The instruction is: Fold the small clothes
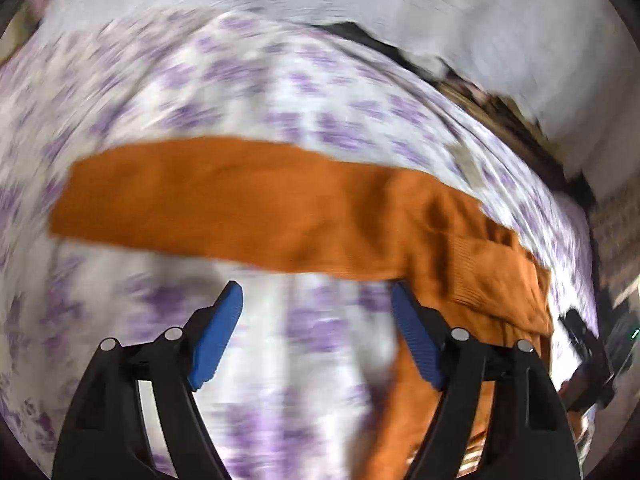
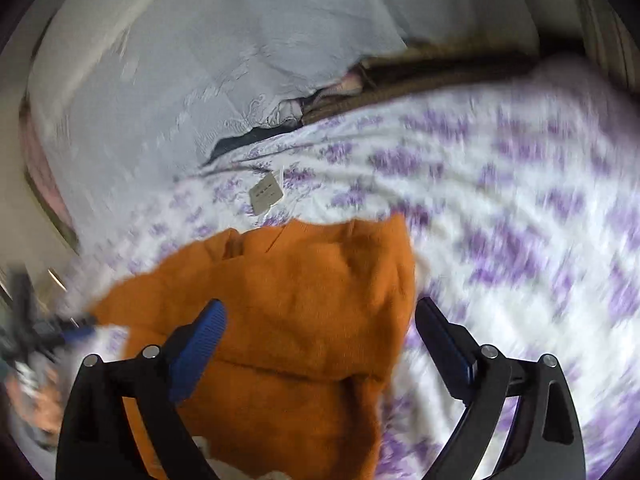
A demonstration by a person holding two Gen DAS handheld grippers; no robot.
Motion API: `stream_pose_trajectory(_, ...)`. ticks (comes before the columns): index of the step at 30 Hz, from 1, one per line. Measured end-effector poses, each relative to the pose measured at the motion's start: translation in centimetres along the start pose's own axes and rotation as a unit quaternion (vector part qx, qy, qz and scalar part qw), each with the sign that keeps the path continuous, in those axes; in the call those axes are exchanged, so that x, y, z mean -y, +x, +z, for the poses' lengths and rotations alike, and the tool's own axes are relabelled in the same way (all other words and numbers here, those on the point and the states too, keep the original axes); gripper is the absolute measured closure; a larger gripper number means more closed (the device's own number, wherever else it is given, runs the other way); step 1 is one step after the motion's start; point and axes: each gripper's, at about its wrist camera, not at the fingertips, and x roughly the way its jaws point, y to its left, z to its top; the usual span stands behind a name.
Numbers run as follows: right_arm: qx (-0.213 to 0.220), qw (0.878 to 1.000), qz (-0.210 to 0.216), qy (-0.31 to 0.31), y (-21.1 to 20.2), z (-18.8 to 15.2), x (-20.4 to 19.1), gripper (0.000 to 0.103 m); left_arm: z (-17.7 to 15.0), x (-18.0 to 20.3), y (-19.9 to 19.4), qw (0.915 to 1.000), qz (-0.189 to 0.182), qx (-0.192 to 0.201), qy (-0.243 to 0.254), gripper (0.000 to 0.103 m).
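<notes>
An orange knit garment (image 1: 256,204) lies on a white bedsheet with purple flowers (image 1: 240,80). In the left wrist view one long part stretches flat across the middle and the bulk bunches at the right. My left gripper (image 1: 318,300) is open just short of that strip, nothing between its blue pads (image 1: 216,336). In the right wrist view the garment (image 2: 304,308) lies folded over itself below centre. My right gripper (image 2: 320,316) stands wide open over it, its left pad (image 2: 200,348) above the cloth and its right one above the sheet. Both views are blurred.
A pale grey cover (image 2: 180,60) lies at the far side of the bed, with a dark gap and brown edge (image 2: 400,72) behind it. A small paper tag (image 2: 265,194) rests on the sheet beyond the garment. The other gripper's black frame (image 1: 588,360) shows at the right.
</notes>
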Motion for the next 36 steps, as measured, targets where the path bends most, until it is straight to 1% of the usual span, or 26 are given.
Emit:
stream_pose_trajectory(1,-0.014,0.999,0.013,0.029,0.5,0.1,0.8,0.004,0.3,-1.4,0.1,0.9997,-0.003,-0.002,-0.025,0.029)
stream_pose_trajectory(2,-0.026,0.998,0.016,0.048,0.8,-0.2,1.3,0.004,0.6,-3.0,0.3,0.9983,-0.012,-0.003,-0.057,0.029)
stream_pose_trajectory(3,-0.034,0.997,0.017,0.062,1.1,-0.2,1.7,0.004,0.9,-4.0,0.5,0.9967,-0.024,-0.004,-0.077,0.03)
stream_pose_trajectory(4,-0.035,0.997,0.019,0.069,1.1,-0.2,2.0,0.004,1.2,-4.9,0.6,0.9945,-0.039,-0.002,-0.097,0.031)
stream_pose_trajectory(5,-0.032,0.997,0.017,0.068,1.0,-0.3,1.9,0.004,1.6,-5.5,0.6,0.9927,-0.045,0.004,-0.112,0.032)
stream_pose_trajectory(8,-0.019,0.999,-0.002,0.046,0.5,-0.4,1.4,0.004,2.8,-6.2,0.7,0.9918,-0.017,0.021,-0.125,0.038)
stream_pose_trajectory(9,-0.019,0.999,-0.003,0.044,0.5,-0.4,1.4,0.004,3.1,-6.4,0.9,0.9911,-0.013,0.023,-0.13,0.043)
stream_pose_trajectory(10,-0.022,0.999,0.001,0.046,0.5,-0.4,1.6,0.004,3.5,-6.7,1.2,0.9903,-0.009,0.024,-0.136,0.05)
stream_pose_trajectory(11,-0.024,0.998,0.008,0.053,0.5,-0.4,1.9,0.004,3.6,-7.1,1.5,0.9899,-0.004,0.024,-0.14,0.054)
stream_pose_trajectory(13,-0.028,0.996,0.027,0.078,0.1,-0.6,2.7,0.004,3.8,-7.5,1.8,0.9905,0.011,0.029,-0.134,0.073)
stream_pose_trajectory(15,-0.028,0.994,0.043,0.1,-0.5,-0.8,3.4,0.004,3.9,-7.7,1.7,0.9913,0.011,0.032,-0.127,0.08)
stream_pose_trajectory(16,-0.027,0.993,0.047,0.106,-0.8,-0.9,3.6,0.004,4.0,-7.7,1.5,0.9915,0.008,0.034,-0.126,0.087)
stream_pose_trajectory(18,-0.027,0.992,0.05,0.116,-1.3,-1.1,3.9,0.004,3.9,-7.4,1.1,0.9925,0.011,0.038,-0.115,0.09)
stream_pose_trajectory(23,-0.032,0.992,0.046,0.116,-1.5,-1.4,3.8,0.004,3.7,-5.0,0.4,0.9947,0.057,0.053,-0.066,0.093)
stream_pose_trajectory(24,-0.034,0.992,0.046,0.115,-1.5,-1.4,3.7,0.004,3.7,-4.4,0.3,0.9949,0.06,0.055,-0.058,0.093)
stream_pose_trajectory(29,-0.037,0.991,0.048,0.121,-1.4,-1.4,3.8,0.004,3.4,-1.3,-0.4,0.9965,0.058,0.057,-0.02,0.093)
stream_pose_trajectory(36,-0.041,0.99,0.052,0.128,-1.5,-1.4,3.9,0.004,3.7,3.8,-1.5,0.9959,0.052,0.066,0.031,0.093)
